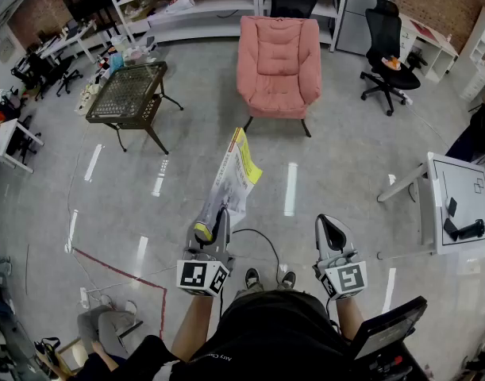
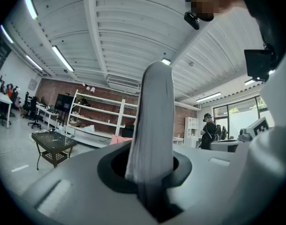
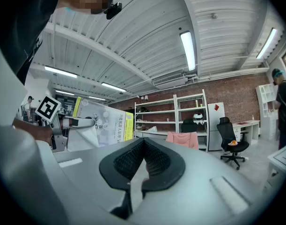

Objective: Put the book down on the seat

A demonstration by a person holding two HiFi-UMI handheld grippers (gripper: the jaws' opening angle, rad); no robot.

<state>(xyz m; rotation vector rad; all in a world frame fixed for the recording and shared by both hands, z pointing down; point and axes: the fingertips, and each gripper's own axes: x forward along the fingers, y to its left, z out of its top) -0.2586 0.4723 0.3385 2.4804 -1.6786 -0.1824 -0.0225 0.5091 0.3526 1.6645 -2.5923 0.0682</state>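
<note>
Gleaming grey floor (image 1: 345, 165), pink armchair (image 1: 279, 62) (brick walls (image 1: 442, 0))

The book (image 1: 236, 177) has a glossy paper cover. The armchair (image 1: 279, 66) is pink quilted cloth. The side table (image 1: 129, 92) has a dark metal mesh top. The floor (image 1: 345, 157) is smooth, shiny grey. The right gripper (image 3: 143, 146) is matt grey plastic, with ribbed black lining inside its jaws.

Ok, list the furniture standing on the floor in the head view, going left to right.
black mesh table → pink armchair → black office chair → white table
</note>
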